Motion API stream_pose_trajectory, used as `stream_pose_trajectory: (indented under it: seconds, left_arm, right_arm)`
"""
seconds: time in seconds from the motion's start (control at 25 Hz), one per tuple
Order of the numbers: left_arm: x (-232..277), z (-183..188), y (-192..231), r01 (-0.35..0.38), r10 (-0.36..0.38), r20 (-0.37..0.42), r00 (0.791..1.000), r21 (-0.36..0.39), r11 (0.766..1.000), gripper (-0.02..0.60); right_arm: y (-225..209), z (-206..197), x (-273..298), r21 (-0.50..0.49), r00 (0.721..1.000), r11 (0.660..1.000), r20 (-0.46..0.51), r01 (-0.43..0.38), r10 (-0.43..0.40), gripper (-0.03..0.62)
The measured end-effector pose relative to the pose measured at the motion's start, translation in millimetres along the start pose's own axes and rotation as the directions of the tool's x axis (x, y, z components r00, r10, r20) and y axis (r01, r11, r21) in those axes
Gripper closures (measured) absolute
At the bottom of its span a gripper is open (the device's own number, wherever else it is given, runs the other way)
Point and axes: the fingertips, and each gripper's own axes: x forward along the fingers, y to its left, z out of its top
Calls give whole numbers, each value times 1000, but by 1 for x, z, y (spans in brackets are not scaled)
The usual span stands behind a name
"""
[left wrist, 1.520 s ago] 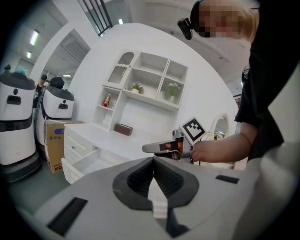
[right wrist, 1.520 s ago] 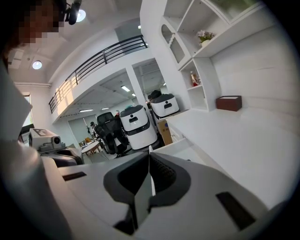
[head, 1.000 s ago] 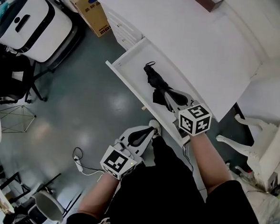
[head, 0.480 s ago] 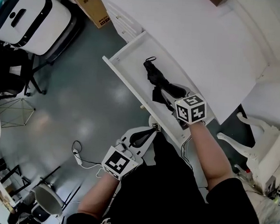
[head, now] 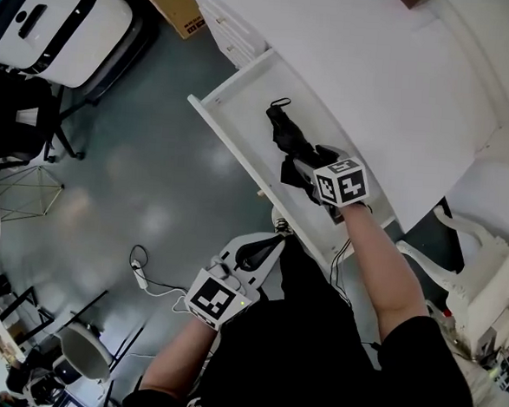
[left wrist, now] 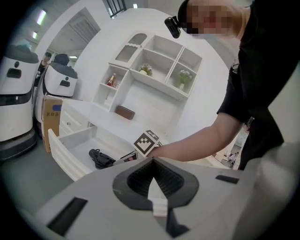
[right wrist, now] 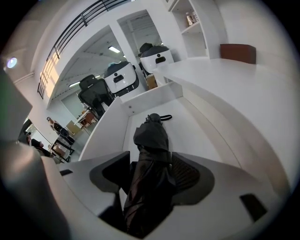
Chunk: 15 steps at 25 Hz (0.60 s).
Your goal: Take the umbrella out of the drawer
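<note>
Since the earlier frame, lowered and pushed further up the picture into the drawer: the right gripper, jaws just opened wide and now straddling the near part of the umbrella.

Nearest, at lower centre of the head view, the left gripper: closed on nothing, tips together, idle beside the person's dark-clothed leg.

Further up, right of centre, the right gripper's pads either side of the black folded canopy, not pressing on it as far as can be judged. Beyond the jaws, the rest of the umbrella lying flat along the drawer floor, strap loop at the far end, toward the upper left.

Probably light, with a stiff core under soft, loose fabric; likely to slip or bunch if pinched by cloth alone. Best taken across the thick middle of the bundle, squarely over the shaft, not by the strap.

Hard to make out: the handle end, covered by gripper and marker cube in the head view and lost under the jaws in the right gripper view. Unclear too whether any flap of canopy trails loose.

Farthest, the white desk top, cut off at the upper edge.
</note>
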Motion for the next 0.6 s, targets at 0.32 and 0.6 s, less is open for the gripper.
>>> stream_pose_trajectory:
  seconds: [0.32, 0.6]
  left_arm:
    - [0, -7, 11, -32, 31, -13, 999, -31, 999, 577]
    - [1, -8, 16, -52, 52, -9, 999, -54, 997, 577]
  right_arm:
    - [-7, -13, 27, 2, 996, 1000, -87, -10, 10, 315]
    - [-10, -19, 39, -4, 990, 1000, -139, 18, -18, 305]
